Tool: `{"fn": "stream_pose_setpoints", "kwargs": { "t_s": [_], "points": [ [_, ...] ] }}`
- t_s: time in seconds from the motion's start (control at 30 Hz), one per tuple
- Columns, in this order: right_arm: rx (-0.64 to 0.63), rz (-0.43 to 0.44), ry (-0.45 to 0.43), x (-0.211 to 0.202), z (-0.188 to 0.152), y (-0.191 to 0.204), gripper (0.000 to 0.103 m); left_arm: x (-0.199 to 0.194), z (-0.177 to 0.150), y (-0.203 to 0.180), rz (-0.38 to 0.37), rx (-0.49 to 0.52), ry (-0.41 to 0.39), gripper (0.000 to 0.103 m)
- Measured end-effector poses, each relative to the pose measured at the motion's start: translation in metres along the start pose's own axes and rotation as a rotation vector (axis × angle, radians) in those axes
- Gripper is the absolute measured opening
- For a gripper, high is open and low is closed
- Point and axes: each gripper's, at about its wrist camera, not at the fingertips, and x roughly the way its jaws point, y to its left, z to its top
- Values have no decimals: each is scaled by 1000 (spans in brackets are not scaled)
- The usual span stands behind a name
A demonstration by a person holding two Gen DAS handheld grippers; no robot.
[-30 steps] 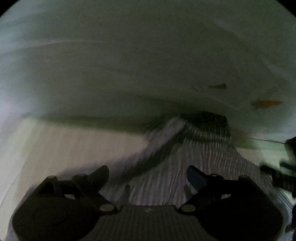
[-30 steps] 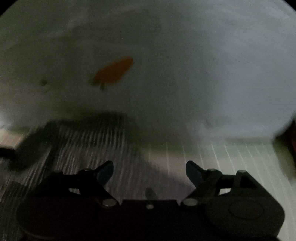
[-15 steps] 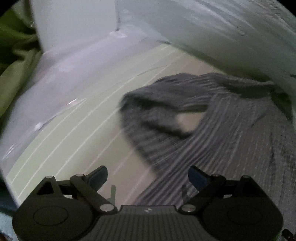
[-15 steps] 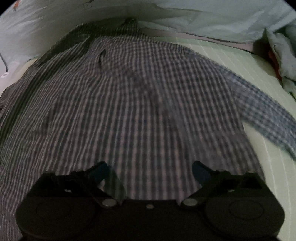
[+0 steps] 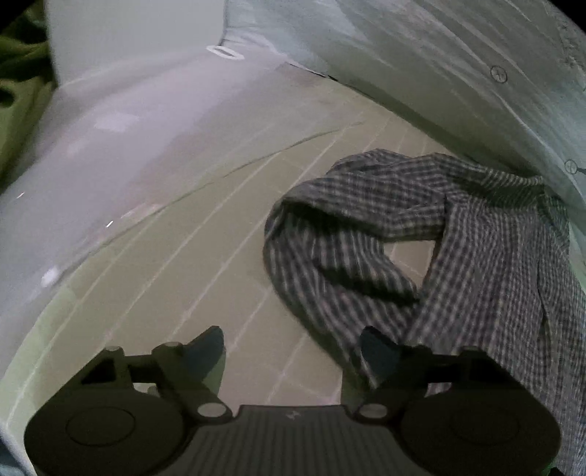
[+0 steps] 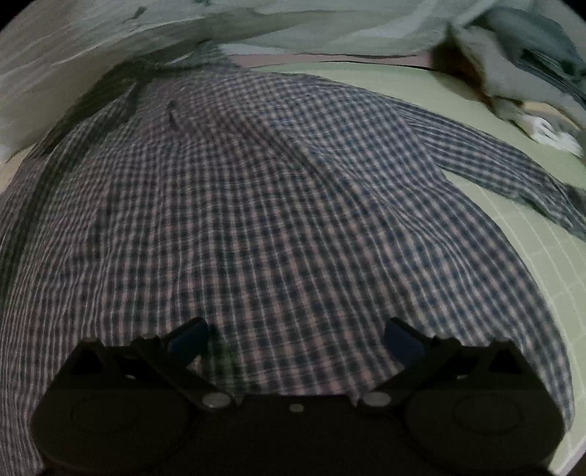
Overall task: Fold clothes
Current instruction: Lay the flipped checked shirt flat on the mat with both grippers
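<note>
- Blue-and-white checked cotton shirt (image 6: 278,205): spread back-up across most of the right wrist view, on a pale green mat with thin white grid lines (image 6: 542,278). Collar toward the upper left of that frame, one sleeve (image 6: 512,175) trailing to the right edge.
- In the left wrist view the other sleeve (image 5: 351,234) lies looped and bunched at right centre, bare mat showing through the loop.
- Change: a second ago both views were blurred, with pale cloth filling them; now both look steeply down on the shirt lying on the mat. My reading: the shirt is laid out and folding proper can start.
- Left gripper (image 5: 293,344): jaws closing, nothing between them; only mat under the gap, the sleeve just beside the right finger.
- Right gripper (image 6: 296,337): jaws wide apart, empty, over the shirt's lower hem.
- Surround: pale blue-grey bedding (image 6: 256,25) along the top, crumpled grey cloth (image 6: 520,55) upper right.
- Likely next: straighten the bunched sleeve before any fold.
</note>
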Motion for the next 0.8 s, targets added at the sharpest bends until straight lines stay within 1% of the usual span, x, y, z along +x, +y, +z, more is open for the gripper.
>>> {"fn": "stream_pose_setpoints", "kwargs": {
  "t_s": [0.1, 0.13, 0.17, 0.27, 0.3, 0.33, 0.37, 0.4, 0.43, 0.47, 0.5, 0.53, 0.57, 0.63, 0.77, 0.8],
  "points": [
    [42, -29, -8, -3, -2, 3, 103, 16, 13, 1, -40, 44, 29, 80],
    [53, -37, -9, -3, -2, 5, 103, 20, 17, 1, -43, 65, 31, 80],
    [65, -45, -8, -3, -2, 6, 103, 24, 19, 0, -36, 88, 36, 80],
    [96, -67, -4, -3, -2, 9, 103, 33, 23, -3, -12, 154, 33, 74],
    [104, -72, -2, -4, -2, 10, 103, 34, 23, -4, -5, 180, 27, 69],
    [112, -77, 0, -4, -3, 10, 103, 35, 24, -6, 9, 211, 19, 60],
    [120, -82, 2, -5, -3, 11, 103, 35, 25, -7, 25, 243, 10, 54],
    [121, -83, 4, -6, -5, 11, 103, 36, 26, -9, 44, 272, -1, 37],
    [122, -83, 5, -7, -6, 11, 103, 36, 27, -9, 56, 295, -11, 17],
    [123, -84, 6, -7, -7, 12, 103, 37, 30, -8, 49, 304, -10, 10],
    [124, -84, 8, -8, -7, 12, 103, 37, 34, -6, 35, 308, -4, 6],
    [125, -85, 10, -8, -8, 12, 103, 34, 40, -4, 35, 312, -19, 4],
    [126, -86, 14, -8, -7, 12, 103, 30, 45, -3, 53, 323, -51, 4],
    [129, -87, 22, -8, -6, 12, 103, 15, 58, -2, 127, 367, -141, 3],
    [123, -82, 28, -7, -5, 13, 103, -28, 75, -5, 260, 438, -375, 3],
    [120, -80, 28, -7, -6, 13, 103, -38, 74, -9, 290, 480, -435, 3]
  ]
}}
